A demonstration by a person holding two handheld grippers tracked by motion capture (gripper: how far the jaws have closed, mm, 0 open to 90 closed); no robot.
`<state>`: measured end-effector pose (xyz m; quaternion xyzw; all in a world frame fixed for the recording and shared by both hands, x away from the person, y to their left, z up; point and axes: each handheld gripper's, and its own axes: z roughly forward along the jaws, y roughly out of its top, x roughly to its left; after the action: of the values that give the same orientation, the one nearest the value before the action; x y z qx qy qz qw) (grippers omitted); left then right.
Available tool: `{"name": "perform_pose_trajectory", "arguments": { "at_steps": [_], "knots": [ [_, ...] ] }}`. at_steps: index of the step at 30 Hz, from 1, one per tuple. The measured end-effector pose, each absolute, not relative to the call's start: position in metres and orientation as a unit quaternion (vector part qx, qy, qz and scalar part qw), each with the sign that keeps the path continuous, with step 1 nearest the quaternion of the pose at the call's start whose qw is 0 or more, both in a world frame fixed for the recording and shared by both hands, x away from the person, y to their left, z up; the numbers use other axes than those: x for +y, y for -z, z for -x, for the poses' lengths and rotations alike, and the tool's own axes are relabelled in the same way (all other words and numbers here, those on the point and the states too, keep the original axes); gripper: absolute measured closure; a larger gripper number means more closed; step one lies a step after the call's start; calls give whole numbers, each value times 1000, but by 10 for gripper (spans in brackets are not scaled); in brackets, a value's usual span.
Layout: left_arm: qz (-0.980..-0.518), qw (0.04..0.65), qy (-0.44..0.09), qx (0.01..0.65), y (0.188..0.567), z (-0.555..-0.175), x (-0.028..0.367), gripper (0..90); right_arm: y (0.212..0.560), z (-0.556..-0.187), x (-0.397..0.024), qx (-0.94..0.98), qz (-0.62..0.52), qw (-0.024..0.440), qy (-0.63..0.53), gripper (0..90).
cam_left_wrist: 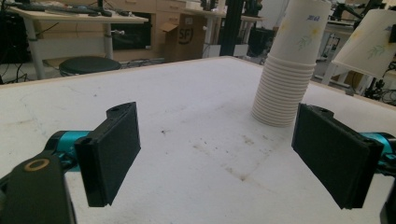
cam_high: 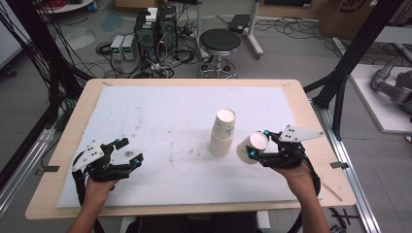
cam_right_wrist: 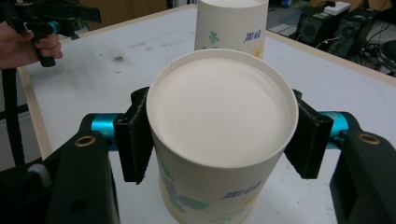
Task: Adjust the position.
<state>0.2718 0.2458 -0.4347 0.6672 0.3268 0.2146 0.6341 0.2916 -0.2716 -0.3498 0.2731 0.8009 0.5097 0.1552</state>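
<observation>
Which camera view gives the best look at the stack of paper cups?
The left gripper view: the stack of paper cups shows every nested rim. The high view shows it small from above; the right gripper view, just its top behind the held cup.

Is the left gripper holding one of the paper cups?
No, the left gripper has its jaws wide apart with just bare table between them, while the stack of cups stands farther off.

White paper cup (cam_right_wrist: 219,135) with green leaf sprigs and blue lettering, black jaws, teal fittings, white table mat (cam_high: 160,121).
</observation>
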Motion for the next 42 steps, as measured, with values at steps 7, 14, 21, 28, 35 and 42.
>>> {"name": "perform_pose_trajectory", "arguments": {
  "at_steps": [7,14,21,28,35,42],
  "knots": [
    [-676,634,-209,312,434,-270,241,153,355,-290,-265,805,-267,146,-510,349],
    [-683,645,-181,291,431,-268,228,155,359,-289,-258,807,-254,134,-516,349],
    [-694,654,-156,257,427,-268,212,159,361,-289,-245,814,-234,118,-518,349],
    [-712,653,-146,211,424,-268,193,158,362,-291,-230,819,-215,98,-522,349],
    [-729,646,-119,194,421,-265,173,151,364,-294,-209,827,-193,85,-521,349],
    [-733,647,-109,181,419,-268,161,151,361,-294,-197,830,-177,78,-523,349]
  ]
}}
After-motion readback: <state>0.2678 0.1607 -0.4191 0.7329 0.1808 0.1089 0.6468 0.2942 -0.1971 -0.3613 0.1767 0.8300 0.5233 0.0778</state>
